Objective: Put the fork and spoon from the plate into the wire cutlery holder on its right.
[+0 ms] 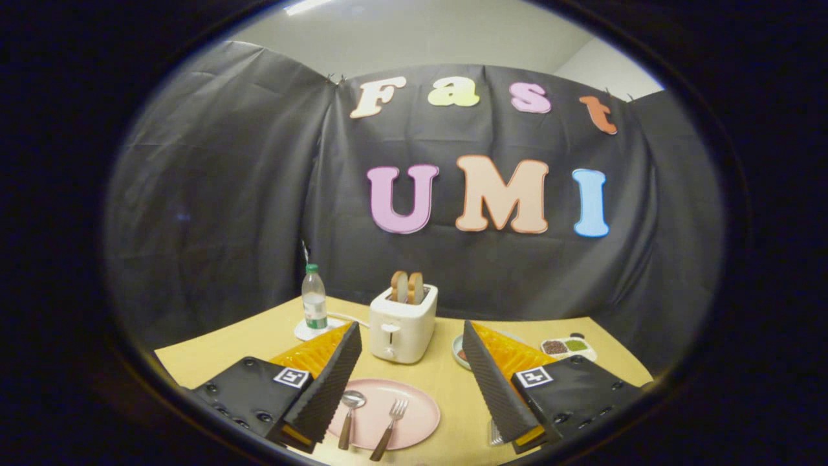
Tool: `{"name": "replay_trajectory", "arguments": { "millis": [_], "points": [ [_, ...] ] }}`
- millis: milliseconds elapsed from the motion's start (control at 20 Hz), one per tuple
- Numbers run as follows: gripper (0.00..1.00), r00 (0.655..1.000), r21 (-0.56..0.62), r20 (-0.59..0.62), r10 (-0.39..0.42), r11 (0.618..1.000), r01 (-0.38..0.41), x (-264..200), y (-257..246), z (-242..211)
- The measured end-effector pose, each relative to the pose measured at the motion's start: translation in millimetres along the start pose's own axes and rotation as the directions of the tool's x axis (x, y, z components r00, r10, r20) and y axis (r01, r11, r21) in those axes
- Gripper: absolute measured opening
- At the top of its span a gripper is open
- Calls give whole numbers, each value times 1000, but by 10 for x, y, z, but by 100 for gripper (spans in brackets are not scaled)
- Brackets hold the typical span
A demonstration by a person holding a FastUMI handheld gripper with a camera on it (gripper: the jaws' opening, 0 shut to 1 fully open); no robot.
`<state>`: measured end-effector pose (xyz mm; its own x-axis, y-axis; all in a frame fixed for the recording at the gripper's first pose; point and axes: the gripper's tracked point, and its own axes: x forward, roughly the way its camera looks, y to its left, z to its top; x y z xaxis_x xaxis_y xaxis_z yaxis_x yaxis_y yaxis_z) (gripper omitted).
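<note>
Gripper [411, 388] jaws stand wide open and empty above plate [414, 414]; spoon [350, 409] and fork [391, 421] lie close together, risking a double grab.

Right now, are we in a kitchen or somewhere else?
Probably a pretend breakfast table in a cloth-walled booth: a toaster with bread, a pink plate holding a spoon and fork. The gripper hangs open above the plate.

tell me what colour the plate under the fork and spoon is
Pale pink. The plate shows best in the gripper view, between the open gripper fingers.
</note>
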<state>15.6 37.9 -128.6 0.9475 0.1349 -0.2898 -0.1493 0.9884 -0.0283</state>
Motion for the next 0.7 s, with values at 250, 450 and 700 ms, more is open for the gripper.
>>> {"name": "replay_trajectory", "arguments": {
  "millis": [250,450,700],
  "points": [
    [99,989,-16,-145,27,999,-30,91,93,-540],
    [99,969,-32,-243,41,998,-50,134,160,-924],
    [100,937,-61,-348,38,996,-63,212,197,-1395]
  ]
}}
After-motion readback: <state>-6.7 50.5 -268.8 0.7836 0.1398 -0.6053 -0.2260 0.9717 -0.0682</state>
